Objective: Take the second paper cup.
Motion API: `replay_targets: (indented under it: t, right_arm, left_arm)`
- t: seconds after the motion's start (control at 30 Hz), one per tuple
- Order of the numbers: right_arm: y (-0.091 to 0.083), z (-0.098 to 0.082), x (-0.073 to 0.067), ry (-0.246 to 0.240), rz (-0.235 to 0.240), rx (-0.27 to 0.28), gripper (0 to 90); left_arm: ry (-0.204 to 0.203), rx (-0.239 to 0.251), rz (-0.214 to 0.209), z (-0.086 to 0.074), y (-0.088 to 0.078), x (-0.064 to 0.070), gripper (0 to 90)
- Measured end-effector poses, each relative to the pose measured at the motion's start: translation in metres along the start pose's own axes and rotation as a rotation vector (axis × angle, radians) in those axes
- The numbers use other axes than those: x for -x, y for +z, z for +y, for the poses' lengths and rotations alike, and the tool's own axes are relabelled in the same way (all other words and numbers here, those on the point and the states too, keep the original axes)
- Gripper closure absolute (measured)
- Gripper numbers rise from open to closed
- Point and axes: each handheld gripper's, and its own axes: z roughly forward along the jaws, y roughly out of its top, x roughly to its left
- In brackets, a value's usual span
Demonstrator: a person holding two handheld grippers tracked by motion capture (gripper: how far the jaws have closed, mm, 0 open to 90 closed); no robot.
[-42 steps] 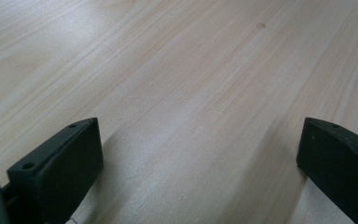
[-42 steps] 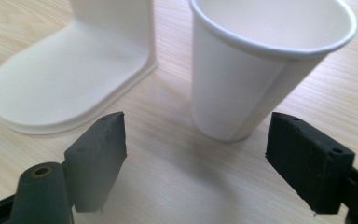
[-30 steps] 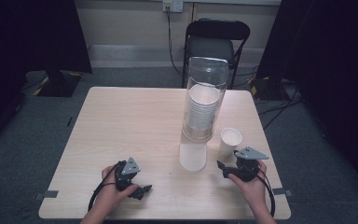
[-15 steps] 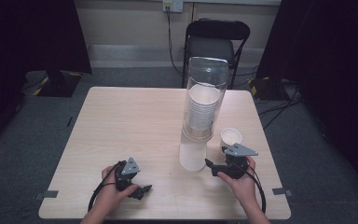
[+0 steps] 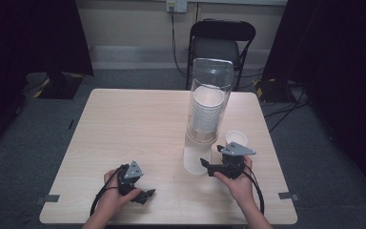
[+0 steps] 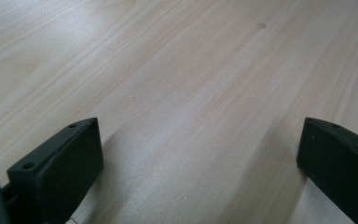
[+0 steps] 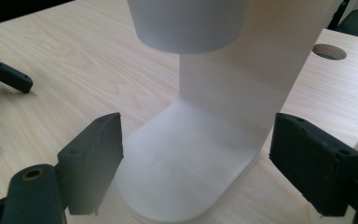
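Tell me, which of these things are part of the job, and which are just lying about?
Part of the job:
cup dispenser with its stack of paper cups
loose paper cup beside it
right gripper, open, facing the dispenser's base
left gripper, open, resting on the table

Lying about:
black chair
floor cables

Both grippers, left gripper (image 5: 143, 195) and right gripper (image 5: 205, 165), are black with blocky jaws, grey three-cornered top plates and trailing black cables.

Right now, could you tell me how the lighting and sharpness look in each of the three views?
High view: dim surroundings, evenly lit table, glare on the clear cup dispenser. Left gripper view: soft focus, faint jaw shadows on the wood. Right gripper view: the dispenser's white base looks washed out, near jaws blurred.
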Motion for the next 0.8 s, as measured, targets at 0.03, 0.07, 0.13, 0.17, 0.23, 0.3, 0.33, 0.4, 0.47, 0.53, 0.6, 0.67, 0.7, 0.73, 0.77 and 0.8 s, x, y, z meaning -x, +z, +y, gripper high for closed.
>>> replay_targets:
  t: [0.03,0.07,0.13,0.17,0.23,0.3,0.33,0.4,0.47,0.53,0.6,0.67,0.7,0.73,0.77,0.8]
  right_arm:
    - [0.001,0.001,0.000,0.002,0.000,0.002,16.4]
    - [0.001,0.003,-0.001,0.000,0.003,0.010,16.4]
    - [0.002,0.006,-0.002,-0.001,0.003,0.015,16.5]
    - [0.003,0.009,-0.003,0.000,0.008,0.020,16.6]
    - [0.004,0.013,-0.004,-0.008,0.019,0.031,16.8]
    - [0.006,0.016,-0.006,-0.012,0.028,0.031,17.5]
    - [0.006,0.018,-0.007,-0.018,0.028,0.034,17.5]
    - [0.008,0.021,-0.008,-0.018,0.030,0.042,17.5]
    - [0.009,0.025,-0.009,-0.016,0.028,0.055,17.5]
    - [0.010,0.027,-0.009,-0.014,0.031,0.060,17.7]
    - [0.011,0.030,-0.010,-0.018,0.030,0.069,18.2]
    - [0.011,0.030,-0.010,-0.014,0.030,0.080,18.7]
    - [0.012,0.031,-0.009,-0.011,0.030,0.087,18.7]
    - [0.012,0.031,-0.008,-0.009,0.028,0.093,18.8]
    - [0.012,0.031,-0.008,-0.007,0.022,0.094,18.8]
    - [0.012,0.032,-0.008,0.001,0.022,0.106,18.9]
  left_arm:
    - [-0.001,0.000,0.000,0.000,0.000,0.000,0.0]
    - [-0.001,0.000,0.000,0.000,0.000,0.000,0.0]
    - [-0.001,0.001,-0.001,0.000,0.000,0.000,0.0]
    - [-0.001,0.001,-0.001,0.000,0.000,0.000,0.0]
    - [-0.001,0.000,-0.001,0.000,0.000,0.000,0.0]
    - [-0.001,0.000,0.000,0.000,0.000,0.000,0.0]
    - [-0.001,0.001,-0.001,0.000,0.000,0.000,0.0]
    - [0.000,0.001,0.000,0.000,0.000,0.000,0.0]
    - [0.000,0.001,0.000,0.000,0.000,0.000,0.0]
    - [0.000,0.000,0.000,0.000,0.000,0.000,0.0]
    - [-0.001,0.001,-0.001,0.000,0.000,0.000,0.0]
    - [-0.001,0.001,0.000,0.000,0.000,0.000,0.0]
    - [-0.001,0.001,0.000,0.000,0.000,0.000,0.0]
    - [0.000,0.000,0.000,0.000,0.000,0.000,0.0]
    - [0.000,0.000,0.000,0.000,0.000,0.000,0.0]
    - [0.000,0.001,-0.001,0.000,0.000,0.000,0.0]
